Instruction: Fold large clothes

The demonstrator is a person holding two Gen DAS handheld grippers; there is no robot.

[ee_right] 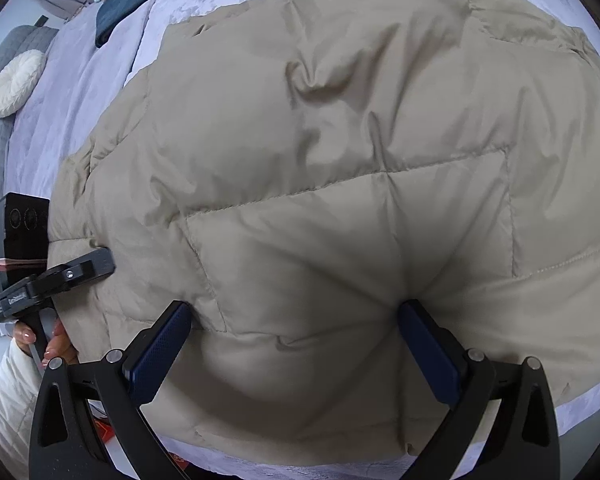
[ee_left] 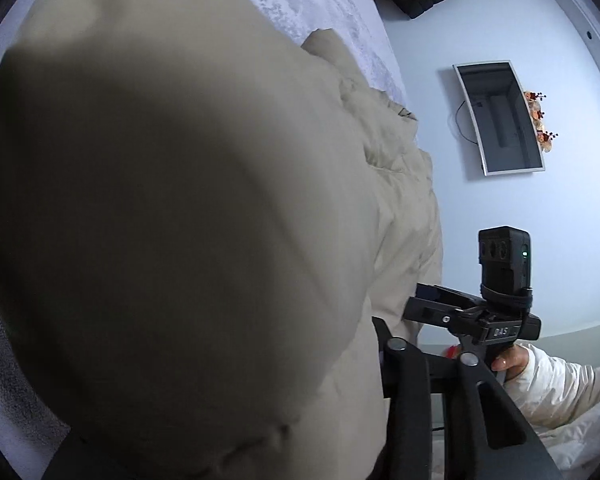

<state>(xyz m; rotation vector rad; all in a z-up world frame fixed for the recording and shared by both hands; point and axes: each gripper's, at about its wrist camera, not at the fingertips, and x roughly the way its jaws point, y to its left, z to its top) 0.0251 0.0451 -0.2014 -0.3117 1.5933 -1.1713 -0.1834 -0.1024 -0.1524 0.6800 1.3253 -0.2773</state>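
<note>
— Pale lilac bedspread (ee_right: pixel 60 152) under everything, with a round white pleated cushion (ee_right: pixel 14 82) away at the left by the grey headboard. The beige quilted puffer jacket (ee_right: pixel 340 140) lies spread over most of the bed.

— Start at the left. What is the left gripper (ee_right: pixel 100 260) doing?

— It sits at the jacket's left edge with one finger lying on the fabric, and the person's hand (ee_right: pixel 56 344) is on the handle. From its own camera the cloth billows right up against the lens and hides the pads. I cannot tell whether it has bitten onto the hem or is only resting against it.

— And the right gripper (ee_right: pixel 296 348)?

— Jaws spread wide and pointing steeply down at the near hem, with a fat puff of padding bulging between the blue pads. Nothing is pinched there yet.

— So where does it go wrong?

— My guess is uneven hold. If the left side lifts while the right is still open, the jacket would swing round and the fold would come out skewed. The shell looks slippery and the filling springy, so a shallow bite on the outer layer alone could slide off. And with the left camera smothered, that hand is working half blind.
</note>
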